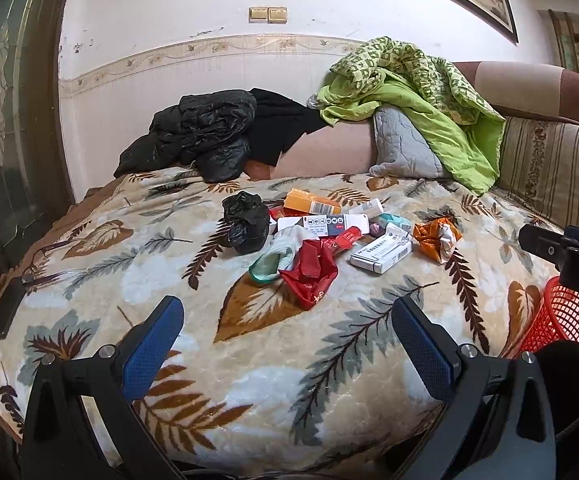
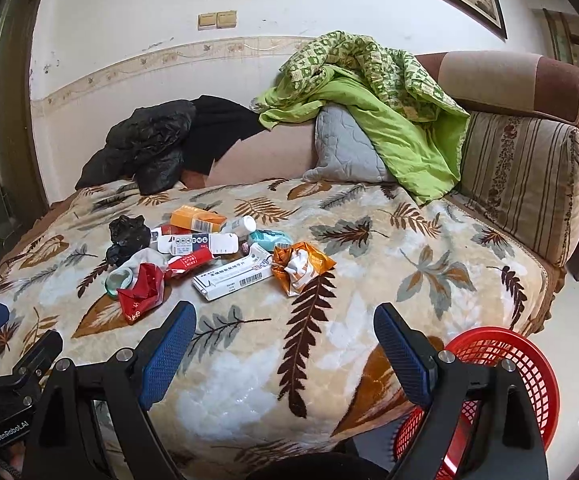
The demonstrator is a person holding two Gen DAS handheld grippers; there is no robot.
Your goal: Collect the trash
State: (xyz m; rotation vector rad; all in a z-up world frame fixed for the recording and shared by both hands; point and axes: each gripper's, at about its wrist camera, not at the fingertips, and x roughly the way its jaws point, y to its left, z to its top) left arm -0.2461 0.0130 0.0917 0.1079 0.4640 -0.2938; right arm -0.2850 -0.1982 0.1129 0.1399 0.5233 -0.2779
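A heap of trash lies mid-blanket on the sofa seat: a crumpled red wrapper (image 1: pixel 309 272) (image 2: pixel 141 290), a white carton (image 1: pixel 381 254) (image 2: pixel 231 278), an orange foil wrapper (image 1: pixel 437 238) (image 2: pixel 299 266), a black bag (image 1: pixel 245 222) (image 2: pixel 127 234) and an orange box (image 1: pixel 309 202) (image 2: pixel 197 218). My left gripper (image 1: pixel 287 324) hovers open in front of the heap, nothing between its blue pads. My right gripper (image 2: pixel 285 330) is open too, short of the heap. A red mesh basket (image 2: pixel 501 364) (image 1: pixel 561 316) stands at the seat's front right corner.
The leaf-patterned blanket (image 1: pixel 249 380) (image 2: pixel 409 240) covers the seat. At the back lie a black jacket (image 1: pixel 193 132) (image 2: pixel 145 140), a grey pillow (image 2: pixel 345 148) and a green quilt (image 1: pixel 417 92) (image 2: pixel 369 88). A striped cushion (image 2: pixel 521 176) stands at the right.
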